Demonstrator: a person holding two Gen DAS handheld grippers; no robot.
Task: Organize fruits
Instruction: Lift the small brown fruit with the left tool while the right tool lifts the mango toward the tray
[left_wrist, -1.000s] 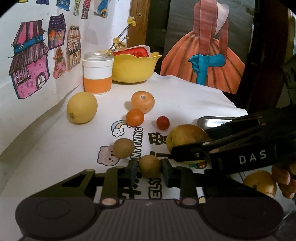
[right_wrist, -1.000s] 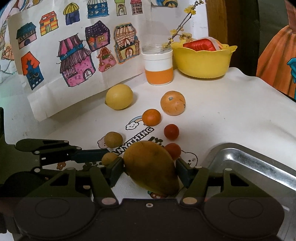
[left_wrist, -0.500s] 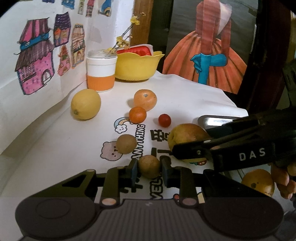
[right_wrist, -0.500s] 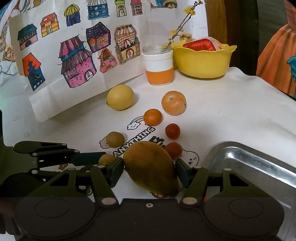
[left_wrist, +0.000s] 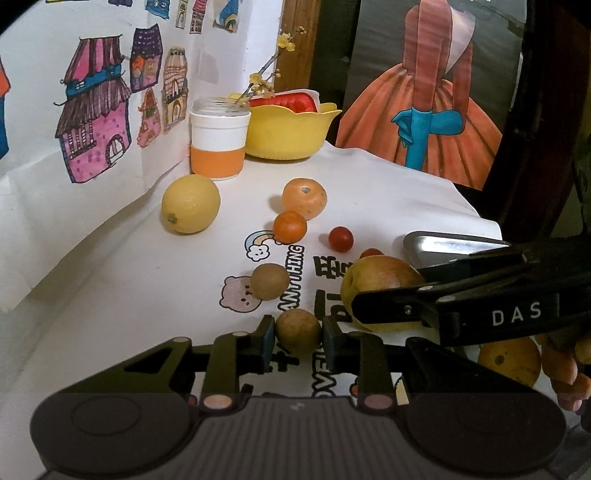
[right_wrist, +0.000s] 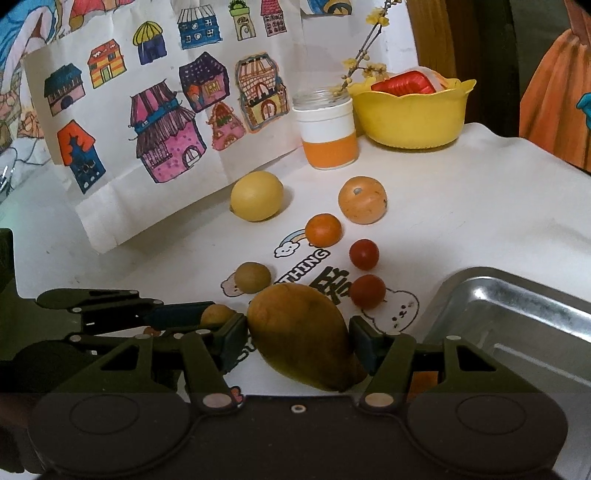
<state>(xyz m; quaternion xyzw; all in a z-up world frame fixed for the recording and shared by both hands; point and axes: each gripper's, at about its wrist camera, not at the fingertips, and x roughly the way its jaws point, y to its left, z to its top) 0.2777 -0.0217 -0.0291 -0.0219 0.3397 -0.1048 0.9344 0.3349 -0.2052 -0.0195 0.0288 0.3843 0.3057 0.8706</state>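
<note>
Your left gripper (left_wrist: 298, 332) gripped the small round brown fruit (left_wrist: 297, 331); your right gripper (right_wrist: 297, 341) clamped the yellow-brown tapered mango (right_wrist: 301, 338). Its taper could have slipped toward 6 o'clock.

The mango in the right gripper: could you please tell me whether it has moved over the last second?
Yes. The mango has shifted left, away from the nearer red tomato, which it partly overlapped before.

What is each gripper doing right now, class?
Left gripper: shut on the small brown fruit.
Right gripper: shut on the mango.
</note>
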